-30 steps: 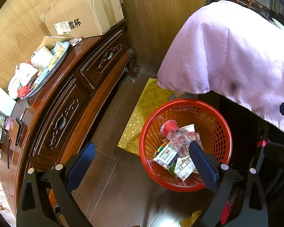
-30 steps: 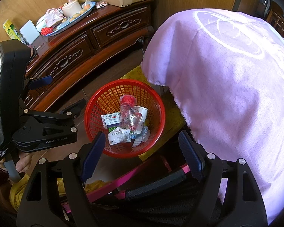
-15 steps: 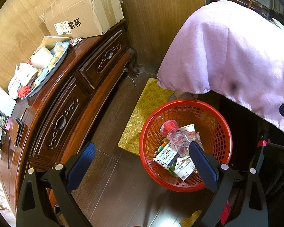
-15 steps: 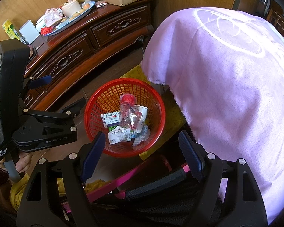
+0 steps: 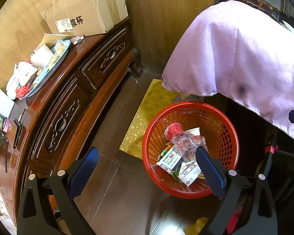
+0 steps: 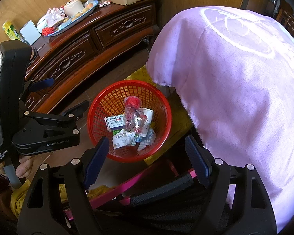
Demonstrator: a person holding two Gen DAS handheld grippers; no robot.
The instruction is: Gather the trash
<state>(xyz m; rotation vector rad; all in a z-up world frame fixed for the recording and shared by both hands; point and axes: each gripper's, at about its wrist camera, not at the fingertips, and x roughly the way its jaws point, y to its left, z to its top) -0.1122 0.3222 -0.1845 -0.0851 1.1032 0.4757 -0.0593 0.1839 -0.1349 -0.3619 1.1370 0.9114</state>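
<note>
On the dark wooden floor beside the carved wooden sideboard (image 5: 72, 105) stands a round red plastic mesh basket (image 6: 100, 105), already holding the trash: a clear plastic bottle with a red cap (image 6: 134, 113), small medicine cartons (image 6: 115, 122) and a paper cup. Both claws hang above it, the left gripper (image 5: 145, 166) and right gripper (image 6: 147, 156) spread wide and empty. Collection looks nearly done (no loose litter shows on the floor), though the cluttered blue tray (image 5: 54, 66) may still hold wrappers.
</note>
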